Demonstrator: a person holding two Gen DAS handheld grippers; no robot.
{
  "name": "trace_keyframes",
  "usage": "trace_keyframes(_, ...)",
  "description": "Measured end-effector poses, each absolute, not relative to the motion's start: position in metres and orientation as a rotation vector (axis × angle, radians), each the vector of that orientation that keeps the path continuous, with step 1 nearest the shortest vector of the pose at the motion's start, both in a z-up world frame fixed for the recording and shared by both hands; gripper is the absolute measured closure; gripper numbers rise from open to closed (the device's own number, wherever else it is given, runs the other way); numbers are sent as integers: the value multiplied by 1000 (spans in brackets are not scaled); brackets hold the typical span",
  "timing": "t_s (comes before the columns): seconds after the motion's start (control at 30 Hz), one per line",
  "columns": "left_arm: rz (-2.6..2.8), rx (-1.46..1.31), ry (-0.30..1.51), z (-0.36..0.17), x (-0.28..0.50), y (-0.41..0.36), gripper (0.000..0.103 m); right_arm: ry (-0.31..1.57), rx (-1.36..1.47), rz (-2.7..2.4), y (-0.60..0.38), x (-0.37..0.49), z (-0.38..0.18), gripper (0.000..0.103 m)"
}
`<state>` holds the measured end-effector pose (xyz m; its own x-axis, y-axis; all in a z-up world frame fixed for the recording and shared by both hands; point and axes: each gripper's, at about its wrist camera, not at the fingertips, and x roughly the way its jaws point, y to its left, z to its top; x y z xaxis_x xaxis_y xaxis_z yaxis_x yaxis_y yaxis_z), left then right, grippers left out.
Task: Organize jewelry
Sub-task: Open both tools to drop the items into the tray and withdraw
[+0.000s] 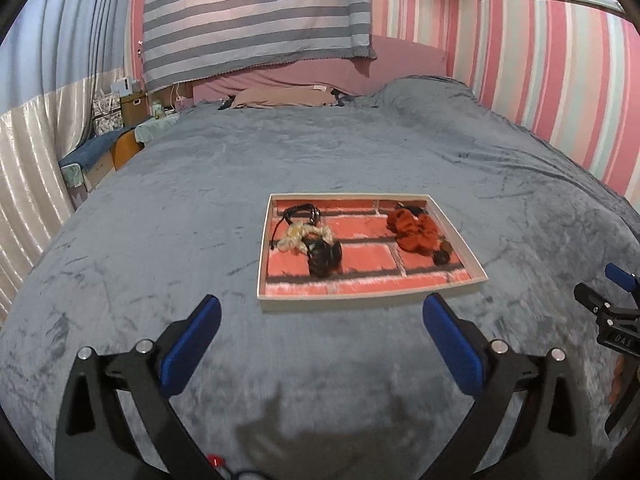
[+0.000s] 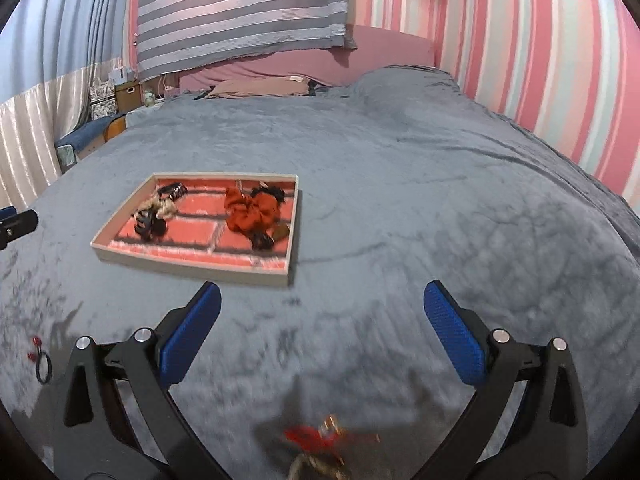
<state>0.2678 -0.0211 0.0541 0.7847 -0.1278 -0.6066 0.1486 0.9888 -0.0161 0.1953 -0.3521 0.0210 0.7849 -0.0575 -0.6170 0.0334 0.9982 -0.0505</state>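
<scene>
A shallow tray (image 1: 372, 298) with a red brick-pattern lining lies on the grey bed; it also shows in the right wrist view (image 2: 192, 266). It holds a cream scrunchie with black hair ties (image 1: 306, 238) on the left and an orange scrunchie (image 1: 416, 232) on the right. My left gripper (image 1: 322, 330) is open and empty, just short of the tray. My right gripper (image 2: 322, 320) is open and empty, right of the tray. A red and gold piece (image 2: 324, 438) lies below it. A black hair tie with red beads (image 2: 42, 364) lies at the left.
The grey blanket (image 1: 320, 152) covers the whole bed. A pink striped wall (image 1: 560, 80) runs along the right. A pillow (image 1: 280, 96) lies at the head. Curtains and a bedside table with boxes (image 1: 128, 108) are at the left. The right gripper shows at the right edge (image 1: 612, 316).
</scene>
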Motion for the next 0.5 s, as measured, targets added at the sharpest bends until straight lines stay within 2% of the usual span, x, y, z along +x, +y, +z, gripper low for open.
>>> trace_keyframes(0.17,-147,59,644,41,228,-28,4,679,-47,-76,-358,157,6,4)
trace_keyframes(0.5,-186,22,748,-16,165,-38,4,749,-33,-125,-374,105,-38,4)
